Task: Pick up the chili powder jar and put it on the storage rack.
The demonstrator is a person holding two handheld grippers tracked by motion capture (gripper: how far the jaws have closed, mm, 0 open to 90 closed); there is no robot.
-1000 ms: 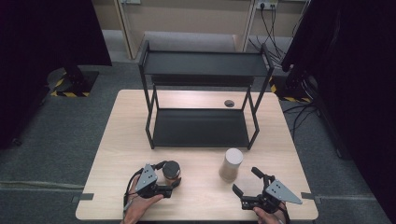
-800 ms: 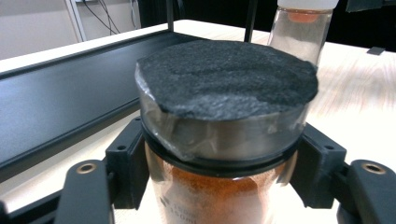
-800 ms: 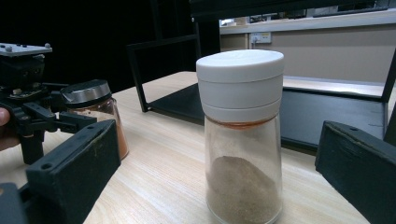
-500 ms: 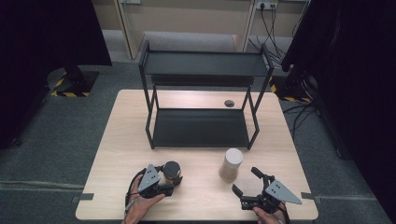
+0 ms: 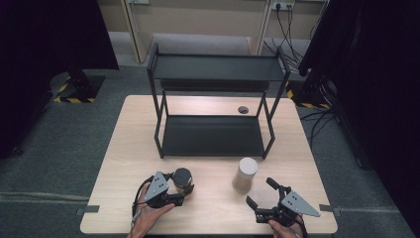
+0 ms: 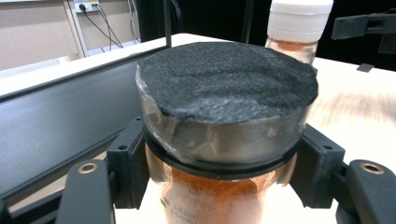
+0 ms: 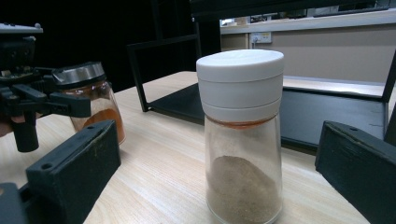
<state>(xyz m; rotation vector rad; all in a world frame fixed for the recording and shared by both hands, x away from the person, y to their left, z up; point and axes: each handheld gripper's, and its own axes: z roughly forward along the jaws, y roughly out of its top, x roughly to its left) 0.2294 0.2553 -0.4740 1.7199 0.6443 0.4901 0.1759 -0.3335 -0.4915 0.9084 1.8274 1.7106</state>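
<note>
In front of the rack (image 5: 213,106), the left gripper (image 5: 182,191) clamps the dark-lid jar (image 5: 182,178) under its lid; squeeze evenly and lift straight. The right gripper (image 5: 261,193) gapes wide just short of the white-lid jar (image 5: 244,174): centre first

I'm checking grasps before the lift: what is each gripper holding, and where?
The left gripper clamps the dark-lidded spice jar just under its lid. The right gripper is open, holding nothing.
</note>
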